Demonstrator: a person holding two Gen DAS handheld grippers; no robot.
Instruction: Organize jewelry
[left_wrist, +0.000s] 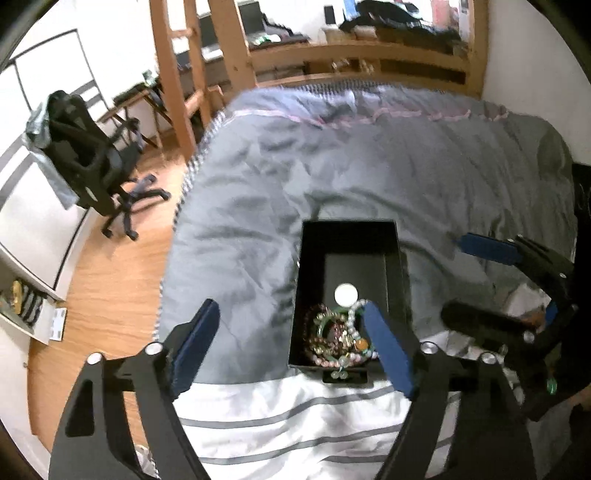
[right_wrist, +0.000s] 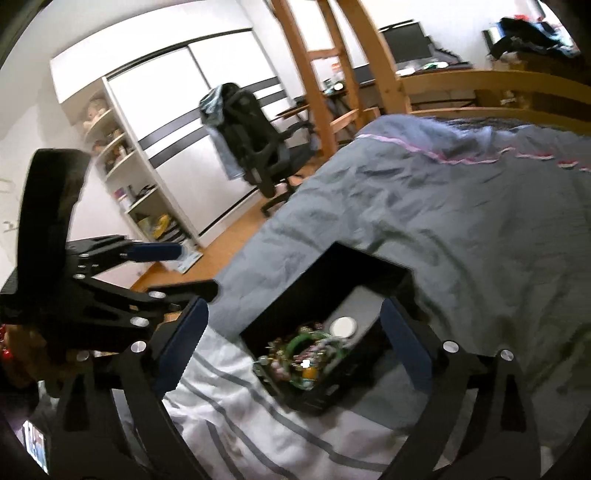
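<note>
A black open box (left_wrist: 310, 258) lies on a grey quilt (left_wrist: 332, 166). In its near end sits a heap of beaded bracelets (left_wrist: 334, 334) and a white round disc (left_wrist: 346, 294). My left gripper (left_wrist: 291, 314) is open and empty, hovering just above the box's near end. The right gripper (left_wrist: 509, 251) shows at the right of the left wrist view, open. In the right wrist view the same box (right_wrist: 325, 280) holds the bracelets (right_wrist: 306, 354) and the disc (right_wrist: 343, 326). My right gripper (right_wrist: 295, 314) is open and empty above it. The left gripper (right_wrist: 162, 258) is at the left.
A white striped cloth (left_wrist: 295, 417) lies under the box's near end. A black office chair (left_wrist: 92, 166) stands on the wooden floor at the left. A wooden loft frame (left_wrist: 229, 55) and desk stand behind the bed. White shelves (right_wrist: 125, 177) line the wall.
</note>
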